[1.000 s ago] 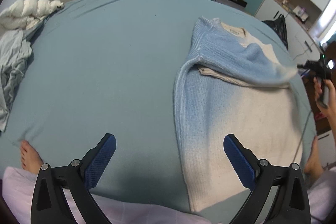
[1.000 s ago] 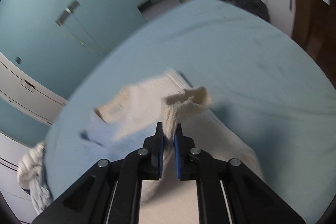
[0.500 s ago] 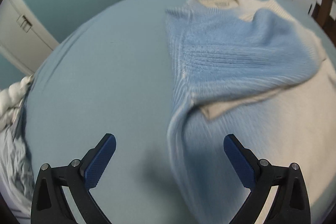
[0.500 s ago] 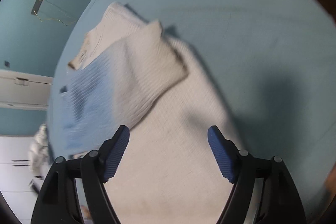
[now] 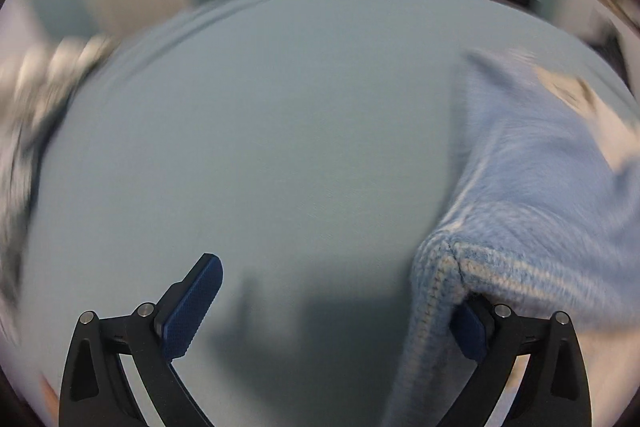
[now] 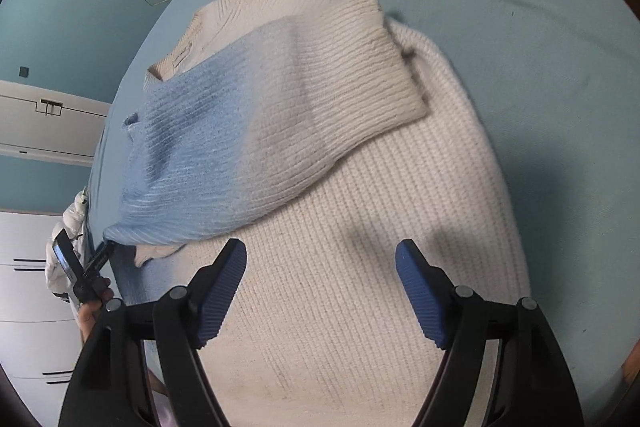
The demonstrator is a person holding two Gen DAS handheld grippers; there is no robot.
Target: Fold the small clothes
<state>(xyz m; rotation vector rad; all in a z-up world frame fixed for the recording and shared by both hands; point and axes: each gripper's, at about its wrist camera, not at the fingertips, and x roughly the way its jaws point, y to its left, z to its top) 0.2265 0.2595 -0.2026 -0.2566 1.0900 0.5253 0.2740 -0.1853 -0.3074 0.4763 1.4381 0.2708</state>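
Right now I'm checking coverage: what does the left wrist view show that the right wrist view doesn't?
Left wrist only: the sweater's blue side edge lying over the left gripper's open fingers, and much bare bed.
Right wrist only: the folded sleeve, collar label, and the open right gripper above cream knit.
Both: sweater on the blue bed.

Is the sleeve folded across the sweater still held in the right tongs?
No, the right tongs stand open, empty, above the sweater; the sleeve lies loose.

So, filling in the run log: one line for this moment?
sweater: sleeve folded across | right tool: open above it | left tool: open at its edge
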